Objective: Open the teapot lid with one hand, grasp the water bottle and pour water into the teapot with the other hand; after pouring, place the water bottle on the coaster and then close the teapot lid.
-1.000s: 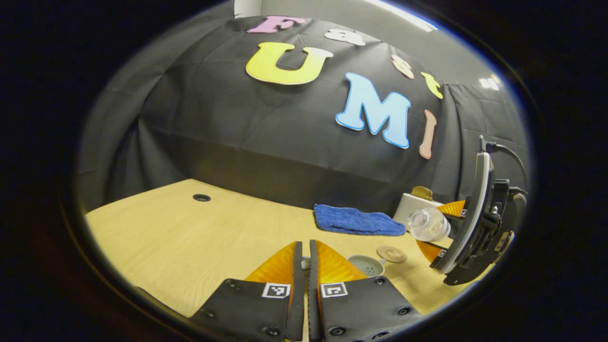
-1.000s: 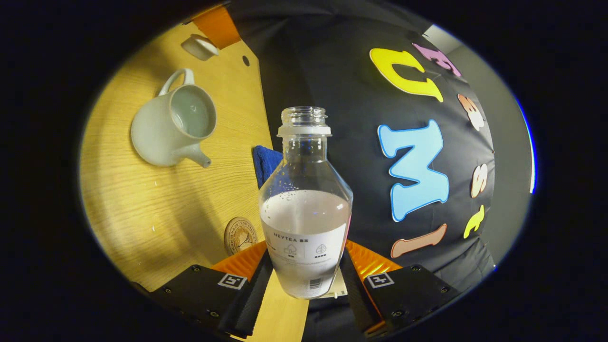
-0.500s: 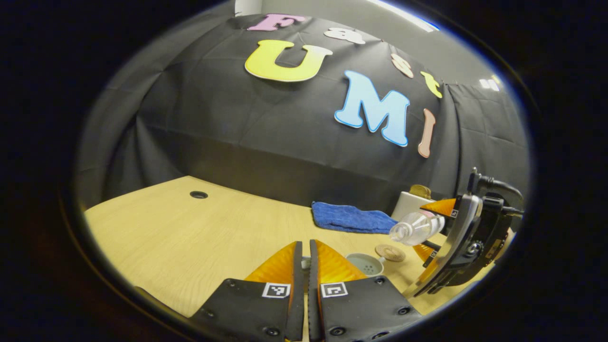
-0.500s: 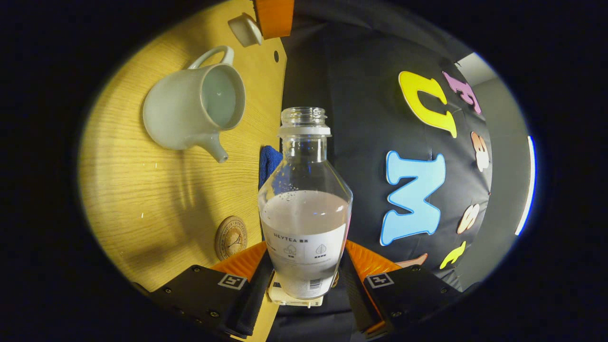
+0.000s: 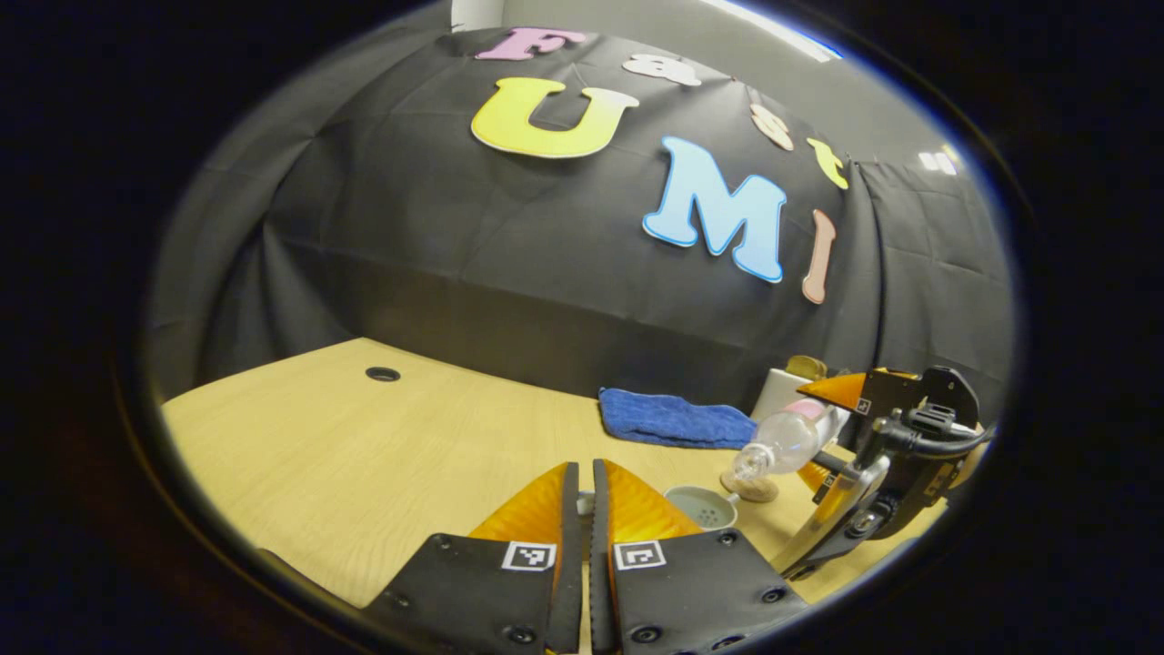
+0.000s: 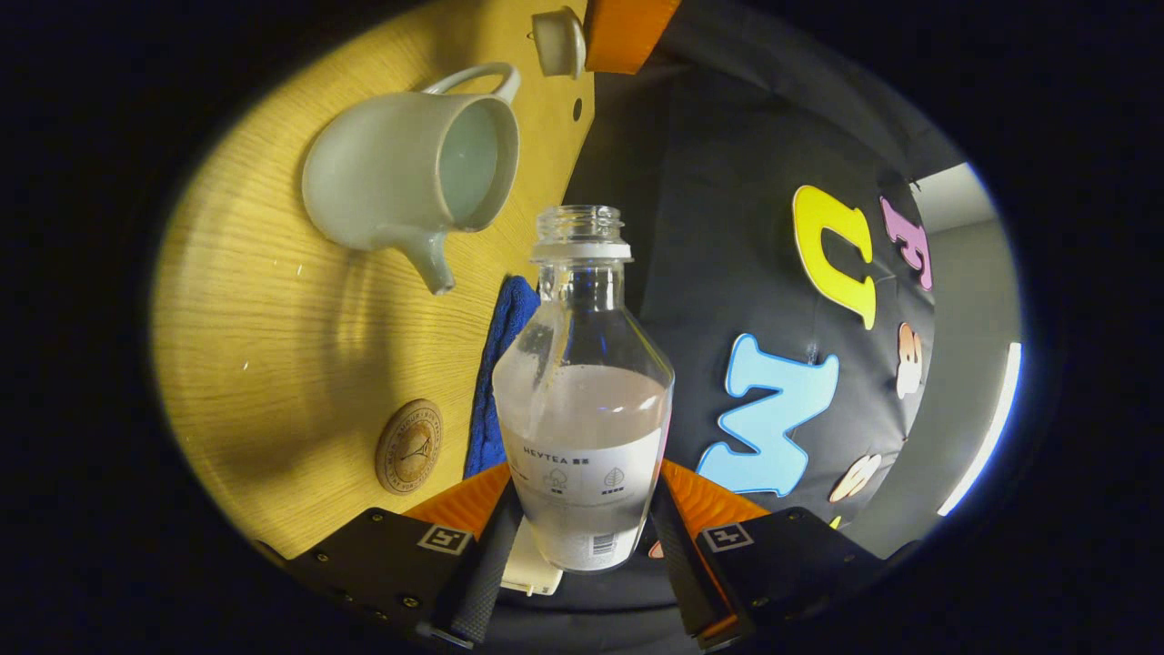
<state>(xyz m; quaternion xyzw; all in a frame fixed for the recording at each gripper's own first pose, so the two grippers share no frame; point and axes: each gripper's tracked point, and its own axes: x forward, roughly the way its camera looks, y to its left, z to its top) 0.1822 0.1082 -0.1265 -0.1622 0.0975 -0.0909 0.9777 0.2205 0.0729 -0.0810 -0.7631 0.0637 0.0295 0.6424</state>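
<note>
My right gripper is shut on a clear water bottle, uncapped and about half full. In the left gripper view the bottle is tipped mouth-down toward the teapot, with the right gripper around its base. The pale green teapot stands open on the table, its mouth just right of my left fingers. My left gripper is shut on the small teapot lid, held beyond the pot. A round wooden coaster lies beside the pot, under the bottle's mouth.
A folded blue towel lies at the back of the wooden table, against the black cloth wall. A white box with a brown item on top stands right of it. A cable hole sits far left.
The right gripper has tipped the bottle further, lowering its mouth toward the teapot and coaster. The teapot has slid closer to the bottle's neck in the right gripper view. The left gripper stays still.
</note>
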